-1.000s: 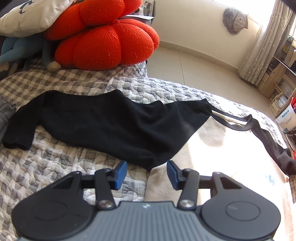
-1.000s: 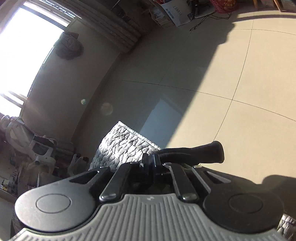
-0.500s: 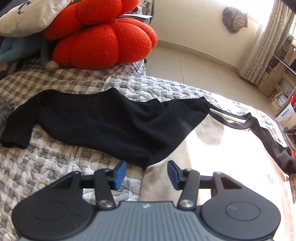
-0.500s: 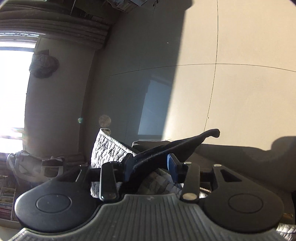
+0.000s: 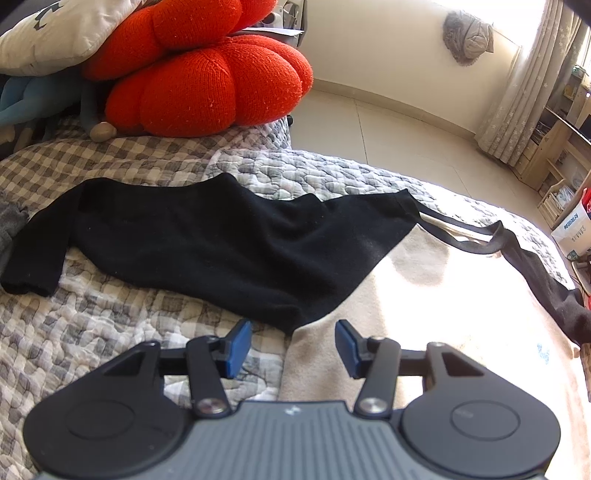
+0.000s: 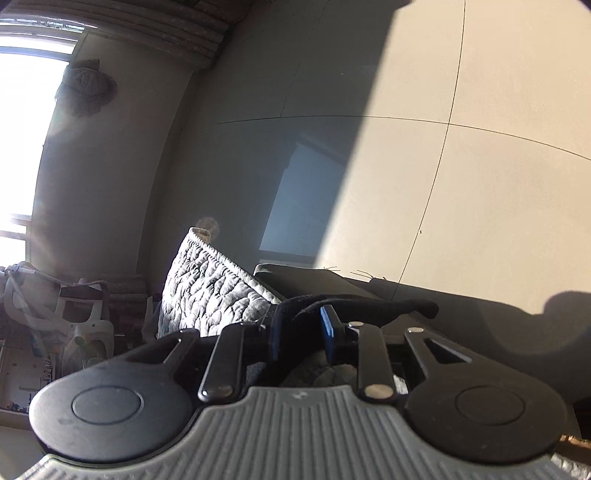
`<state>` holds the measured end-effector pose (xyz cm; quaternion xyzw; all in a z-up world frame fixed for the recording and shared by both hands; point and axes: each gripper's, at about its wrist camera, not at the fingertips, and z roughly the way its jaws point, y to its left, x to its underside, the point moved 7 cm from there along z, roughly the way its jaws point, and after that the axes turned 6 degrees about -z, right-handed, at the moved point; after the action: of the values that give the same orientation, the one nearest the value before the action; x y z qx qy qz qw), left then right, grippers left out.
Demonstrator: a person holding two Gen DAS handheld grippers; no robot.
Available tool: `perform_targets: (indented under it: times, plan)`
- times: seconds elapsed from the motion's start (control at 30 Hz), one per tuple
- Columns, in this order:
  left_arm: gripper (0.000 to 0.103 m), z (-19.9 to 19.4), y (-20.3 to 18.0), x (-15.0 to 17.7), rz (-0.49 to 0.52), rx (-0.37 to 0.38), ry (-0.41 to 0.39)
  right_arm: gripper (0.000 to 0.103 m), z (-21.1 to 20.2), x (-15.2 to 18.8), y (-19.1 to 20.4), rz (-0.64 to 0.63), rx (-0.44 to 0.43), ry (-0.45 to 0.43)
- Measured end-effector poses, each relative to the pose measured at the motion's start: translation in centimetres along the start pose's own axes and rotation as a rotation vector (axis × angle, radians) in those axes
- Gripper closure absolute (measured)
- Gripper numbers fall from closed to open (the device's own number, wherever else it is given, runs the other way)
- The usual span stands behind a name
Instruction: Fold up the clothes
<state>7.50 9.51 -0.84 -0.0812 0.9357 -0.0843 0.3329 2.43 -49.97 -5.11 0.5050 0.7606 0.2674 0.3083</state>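
**Now that the right tool has let go, the sweater lies loose on the bed**

When the right tool [image 6: 301, 332] was looked at one second ago, its two fingers were pinched tight on the long sleeve [image 6: 388, 308]. Now they stand apart, and the sleeve only lies across them, so this tool has let go. I think that means the pulling-flat step is done and the real folding can start.

The black sweater [image 5: 229, 251] is spread out on the bed, about where it was before. One short-looking sleeve [image 5: 33, 269] points to the left. The other sleeve runs far out to the right, to the edge of the bed. The neck hole [image 5: 458, 236] is stretched into thin black strips. The cloth looks soft and fuzzy, and it is wavy, not flat yet.

The left tool [image 5: 291, 341] hangs just beside the bottom corner of the sweater. Its blue pads [image 5: 236, 345] are wide apart and hold nothing. It has barely moved in the last second. My guess is it will pinch that corner next.

Under the sweater is a bumpy gray and white quilt [image 5: 110, 332] and a smooth tan blanket [image 5: 443, 332] in bright sun. Behind sit a puffy red knitted cushion [image 5: 207, 85] and a white pillow [image 5: 62, 33]. Past the bed is a shiny tile floor [image 6: 480, 147].
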Motion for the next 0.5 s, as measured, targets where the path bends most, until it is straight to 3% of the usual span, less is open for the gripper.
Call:
perform_targets:
  times: [0.2, 0.43, 0.5]
  plan:
    - [0.052, -0.2, -0.1, 0.0, 0.0, 0.005, -0.001, 0.092, -2.0, -1.1, 1.8, -0.073, -0.041, -0.117]
    - [0.051, -0.4, -0.1, -0.2, -0.012, 0.014, -0.005, 0.092, -10.1, -1.3, 8.7, -0.364, -0.18, -0.45]
    - [0.051, -0.5, -0.1, -0.2, -0.014, 0.018, -0.007, 0.092, -10.9, -1.0, 9.3, -0.4, -0.181, -0.476]
